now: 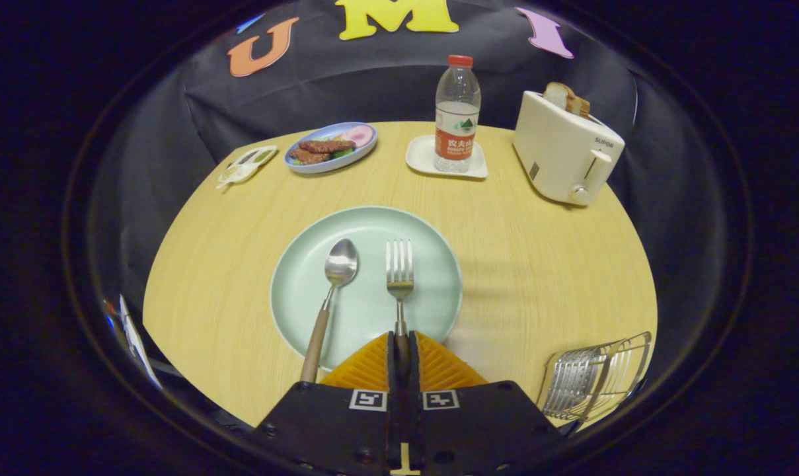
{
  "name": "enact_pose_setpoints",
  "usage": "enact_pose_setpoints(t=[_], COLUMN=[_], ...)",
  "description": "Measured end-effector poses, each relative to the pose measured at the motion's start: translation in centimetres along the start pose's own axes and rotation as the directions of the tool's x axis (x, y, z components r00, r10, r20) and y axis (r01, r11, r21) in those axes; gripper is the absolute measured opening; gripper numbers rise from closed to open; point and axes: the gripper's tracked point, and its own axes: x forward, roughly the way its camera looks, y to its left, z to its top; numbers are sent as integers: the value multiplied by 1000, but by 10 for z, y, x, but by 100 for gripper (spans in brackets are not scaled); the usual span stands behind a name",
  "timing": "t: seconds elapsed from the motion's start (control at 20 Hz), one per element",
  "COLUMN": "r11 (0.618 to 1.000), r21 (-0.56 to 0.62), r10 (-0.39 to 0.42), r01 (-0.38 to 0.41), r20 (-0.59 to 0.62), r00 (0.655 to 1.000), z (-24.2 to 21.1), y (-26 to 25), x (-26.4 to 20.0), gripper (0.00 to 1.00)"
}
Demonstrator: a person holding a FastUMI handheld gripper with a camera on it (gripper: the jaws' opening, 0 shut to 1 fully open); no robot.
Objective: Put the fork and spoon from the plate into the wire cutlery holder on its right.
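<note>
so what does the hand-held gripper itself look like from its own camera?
The hand-held gripper has two wedge-shaped fingers with ribbed faces, mounted on a black angular body. Each side of the body carries a square black-and-white fiducial marker near the finger base, and several screw heads show lower on the body.

The claw (402,349) sits low over the near rim of a pale green round ceramic plate (306,291), its two fingers (369,367) drawn close together and pressing on the handle of a silver metal fork (400,271), whose tines point away across the plate. Just left of the fork lies a silver spoon with a wooden handle (333,291), its handle reaching over the plate's near rim. The plate rests on a round light wooden bench (538,264). A chrome wire cutlery holder (594,380) stands on the bench to the right of the claw, well apart from the plate.
</note>
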Motion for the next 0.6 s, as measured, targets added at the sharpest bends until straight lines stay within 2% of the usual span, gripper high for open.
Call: enact_pose_setpoints(t=[0.4,0.6], r11=[999,999], r21=[-11,-30], r10=[34,13], r01=[-33,-11], r20=[38,74], r00=[999,997], z=[1,-1], y=[-47,-82], x=[-65,-92], gripper=[5,5])
